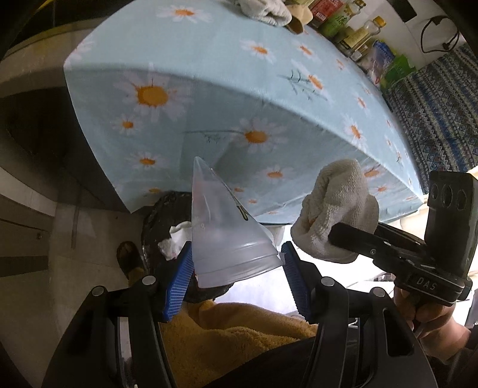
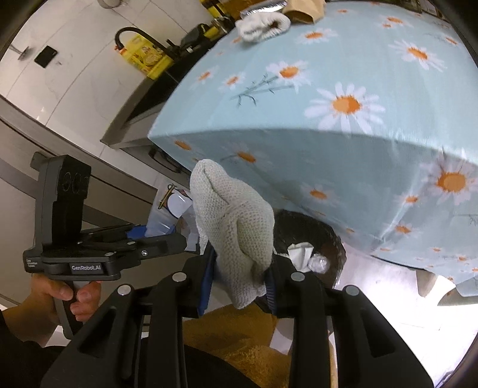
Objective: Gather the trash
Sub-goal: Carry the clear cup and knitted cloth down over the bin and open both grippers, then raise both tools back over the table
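My left gripper (image 1: 237, 268) is shut on a flattened clear plastic cup (image 1: 224, 229) and holds it above a black-lined trash bin (image 1: 158, 215) below the table edge. My right gripper (image 2: 239, 277) is shut on a crumpled grey-white knitted cloth (image 2: 236, 221), which also shows in the left wrist view (image 1: 334, 209). The bin (image 2: 316, 229) holds white crumpled paper (image 2: 298, 253) and a clear wrapper. Both grippers hover near the bin, side by side. The left gripper with its cup shows at left in the right wrist view (image 2: 167, 238).
A table with a light-blue daisy tablecloth (image 1: 239, 74) fills the view above the bin. On it lie another white cloth (image 2: 263, 22), a brown paper bag (image 2: 304, 12), and bottles and packets (image 1: 358, 32) along the far edge. A sandalled foot (image 1: 128, 259) stands by the bin.
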